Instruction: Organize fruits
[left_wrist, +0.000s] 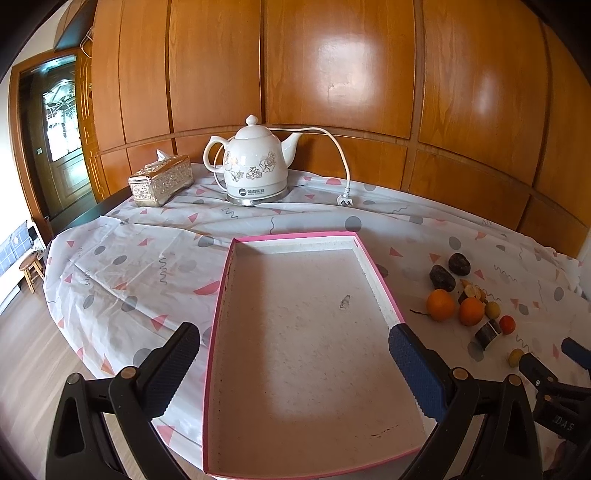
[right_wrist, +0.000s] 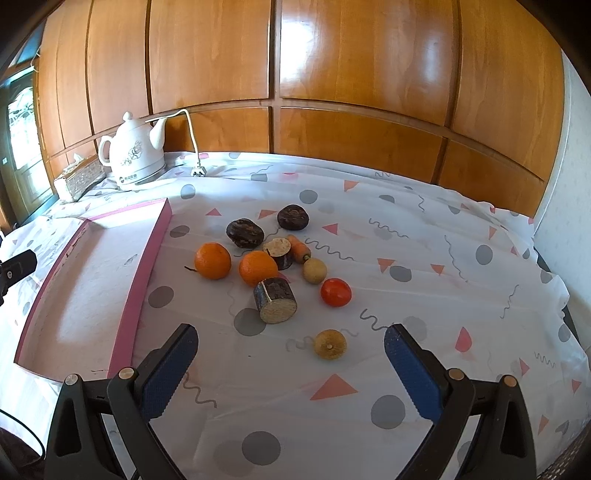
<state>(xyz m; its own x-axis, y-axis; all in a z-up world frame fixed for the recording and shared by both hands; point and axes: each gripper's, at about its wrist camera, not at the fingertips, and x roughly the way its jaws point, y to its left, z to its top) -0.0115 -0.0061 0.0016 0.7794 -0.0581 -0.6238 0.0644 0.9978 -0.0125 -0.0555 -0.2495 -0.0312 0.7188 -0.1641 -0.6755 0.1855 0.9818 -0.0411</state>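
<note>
1. Right wrist view: the fruits are seen scattered on the worktop, right of the empty pink tray.
2. Both tools, right tool and left tool, are held apart, empty.
3. Picking is judged not yet begun; the yellow fruit nearest the tray's right is probably to be grasped first.

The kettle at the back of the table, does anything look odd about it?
Yes. The kettle is not plugged in: its white cord loops over the spout and the plug lies loose on the tablecloth. Otherwise it stands upright beside the tissue box, and nothing looks spilled.
</note>
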